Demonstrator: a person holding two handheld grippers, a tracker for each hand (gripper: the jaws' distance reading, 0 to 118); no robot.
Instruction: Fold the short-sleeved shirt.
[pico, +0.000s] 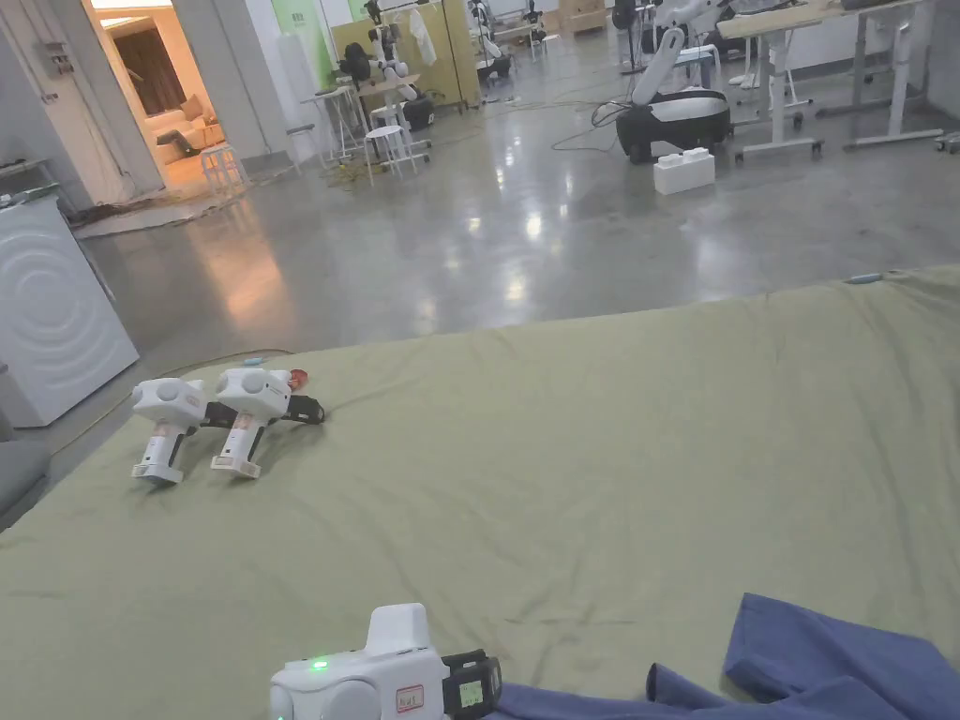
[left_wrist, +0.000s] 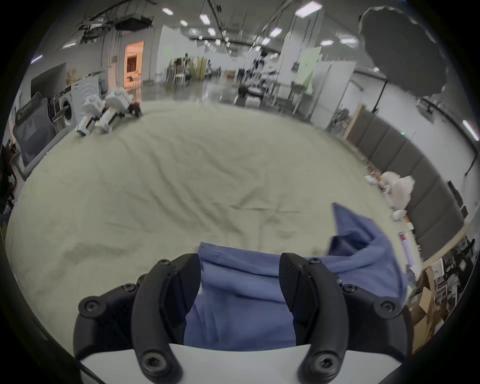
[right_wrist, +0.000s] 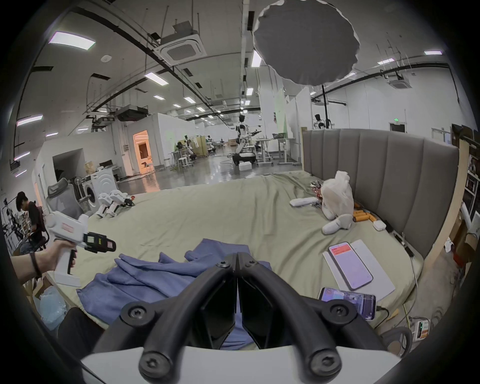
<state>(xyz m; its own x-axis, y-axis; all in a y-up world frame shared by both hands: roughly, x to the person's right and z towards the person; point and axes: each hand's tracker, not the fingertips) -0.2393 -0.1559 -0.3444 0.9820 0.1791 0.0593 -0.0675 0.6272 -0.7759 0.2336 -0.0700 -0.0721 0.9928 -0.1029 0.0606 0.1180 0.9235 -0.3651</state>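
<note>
Starting out is my reading of the step: the blue short-sleeved shirt (right_wrist: 166, 275) lies bunched and creased at the near edge of the bed (pico: 581, 450), on the green sheet, with no fold made yet, so it must first be spread flat. One left hand-held gripper (left_wrist: 240, 283) hangs just over the near part of the cloth, its jaws standing wide apart with blue fabric showing between them but neither jaw pressing on it. One right hand-held gripper (right_wrist: 237, 262) sits lower and nearer the person, its jaws drawn together tip to tip; the shirt lies beyond and under them, and nothing seems caught between the tips. The next move, as I judge it, calls for each to take hold of a hem or shoulder edge and draw the cloth outward until the sleeves and body lie open; the right one must open first. By count: one shirt, two hand-held grippers in use, two spare grippers (pico: 211, 422) lying side by side far off on the left of the bed, two phones (right_wrist: 349, 280) near the right edge, and one white bag (right_wrist: 337, 197) by the grey headboard (right_wrist: 376, 176).
</note>
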